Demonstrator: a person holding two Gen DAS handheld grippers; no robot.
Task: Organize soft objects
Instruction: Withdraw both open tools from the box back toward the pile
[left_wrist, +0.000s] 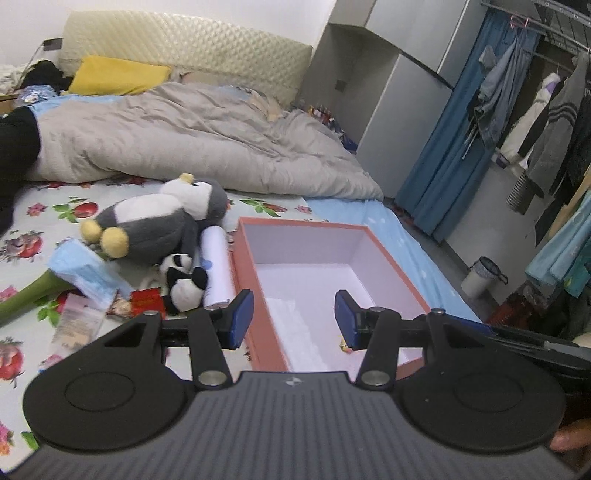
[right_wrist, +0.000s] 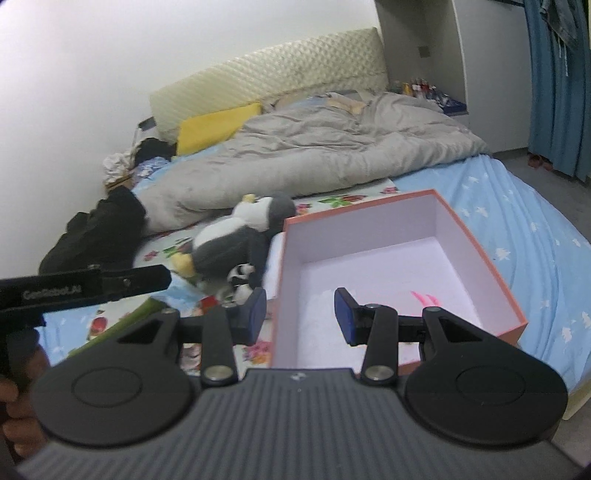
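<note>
I hold both grippers above the near end of the open pink box (left_wrist: 258, 273). The left gripper (left_wrist: 294, 319) and the right gripper (right_wrist: 300, 316) each have 2 jaws apart, nothing between them. The penguin plush (left_wrist: 155, 225) and small panda (left_wrist: 184, 282) lie just left of the box. Something pink (right_wrist: 424, 297), maybe a ribbon, lies inside.

Penguin toy (left_wrist: 155, 225) and small panda toy (left_wrist: 183, 280): plush cloth, fuzzy and matt. Box (left_wrist: 258, 280): stiff card, matt salmon outside, smooth pale lining inside. Duvet (left_wrist: 192, 140): soft grey cloth, rumpled, matt. Headboard (left_wrist: 184, 48): cream quilted padding with a faint sheen (likely leatherette). Sheet (left_wrist: 33, 218): smooth printed floral cloth. Left gripper (left_wrist: 293, 319) and right gripper (right_wrist: 300, 315): matt black plastic arms, ribbed grey housing, blue rubbery pads (left_wrist: 242, 317), bright metal pivot pins.
</note>
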